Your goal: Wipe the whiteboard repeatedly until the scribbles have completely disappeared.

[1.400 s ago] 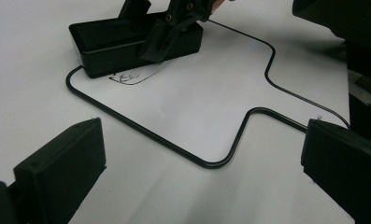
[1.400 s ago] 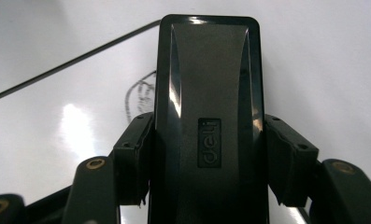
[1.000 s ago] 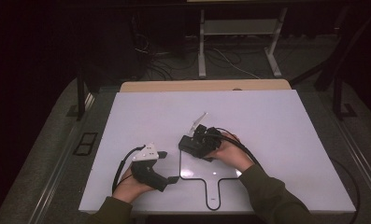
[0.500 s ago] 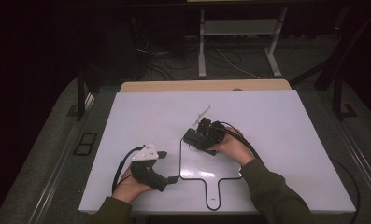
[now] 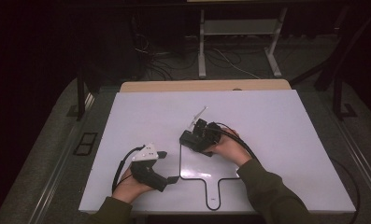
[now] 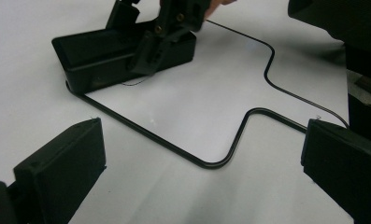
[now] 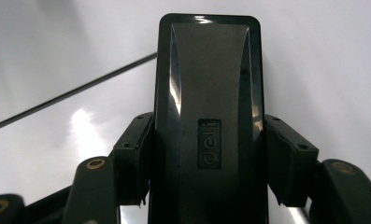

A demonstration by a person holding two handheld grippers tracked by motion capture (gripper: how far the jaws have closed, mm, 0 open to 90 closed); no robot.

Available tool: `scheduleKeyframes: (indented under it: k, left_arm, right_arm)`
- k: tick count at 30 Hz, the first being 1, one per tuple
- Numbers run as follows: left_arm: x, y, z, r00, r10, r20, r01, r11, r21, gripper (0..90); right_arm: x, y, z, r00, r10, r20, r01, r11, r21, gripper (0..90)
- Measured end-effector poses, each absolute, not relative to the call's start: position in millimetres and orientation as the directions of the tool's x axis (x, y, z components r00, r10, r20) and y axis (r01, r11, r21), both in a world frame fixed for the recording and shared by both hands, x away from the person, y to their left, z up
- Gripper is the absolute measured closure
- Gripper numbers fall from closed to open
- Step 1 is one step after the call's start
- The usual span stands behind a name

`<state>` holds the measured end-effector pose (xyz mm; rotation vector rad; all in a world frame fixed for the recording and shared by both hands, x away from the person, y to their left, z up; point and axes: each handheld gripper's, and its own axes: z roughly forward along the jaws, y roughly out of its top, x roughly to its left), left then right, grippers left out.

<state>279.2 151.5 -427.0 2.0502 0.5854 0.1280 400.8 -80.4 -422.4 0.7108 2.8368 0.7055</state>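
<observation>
Black and glossy, the stapler [image 7: 209, 121] bearing a "deli" mark sits clamped between the fingers [image 7: 134, 158] of my right gripper [image 5: 198, 139], one pad pressing on each of its long sides. From the high view I see it low over the white tabletop [image 5: 276, 121], at the upper left corner of a thin black outline [image 5: 181, 161] drawn there, shaped like a board with a handle. My right hand [image 5: 227, 148] lies over the outlined area behind it.

Nearer to me, my left gripper [image 5: 167, 168] rests on the tabletop just left of that outline, close to its lower left corner, and I have its fingers [image 6: 64, 168] spread wide apart with nothing between them. Looking along them, I see the outline's curved line [image 6: 230, 149] pass across bare white surface, and beyond it the stapler in the other gripper's grasp.

Farther off, a wooden strip [image 5: 202, 86] runs along the tabletop's back edge, with a metal stand [image 5: 239, 28] and loose cables [image 5: 169, 65] on the dark floor behind.
</observation>
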Motion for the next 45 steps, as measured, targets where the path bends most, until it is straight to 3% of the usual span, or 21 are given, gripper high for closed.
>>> scheduleKeyframes:
  k: [9,16,26,35,45]
  left_arm:
    - [279.7,151.3,-427.2,0.881,0.451,-0.139,0.349,-0.423,0.836,0.0]
    - [279.0,151.3,-427.0,0.879,0.455,-0.145,0.355,-0.419,0.836,0.0]
    - [279.4,151.8,-427.1,0.88,0.453,-0.143,0.353,-0.421,0.836,0.0]
    - [278.9,151.6,-426.6,0.88,0.453,-0.14,0.352,-0.426,0.834,0.0]
    - [279.2,152.3,-426.6,0.88,0.453,-0.141,0.351,-0.422,0.835,0.0]
  right_arm:
    - [402.3,-77.4,-422.4,-0.876,0.483,-0.004,0.424,0.772,0.474,38.8]
    - [388.7,-64.6,-422.1,-0.907,0.42,-0.009,0.366,0.801,0.473,38.8]
    - [413.2,-74.2,-421.4,-0.868,0.495,-0.021,0.432,0.777,0.457,38.9]
    - [388.2,-60.0,-421.3,-0.907,0.42,-0.017,0.365,0.808,0.462,38.9]
    - [411.2,-71.1,-421.5,-0.867,0.498,-0.022,0.434,0.776,0.458,38.9]
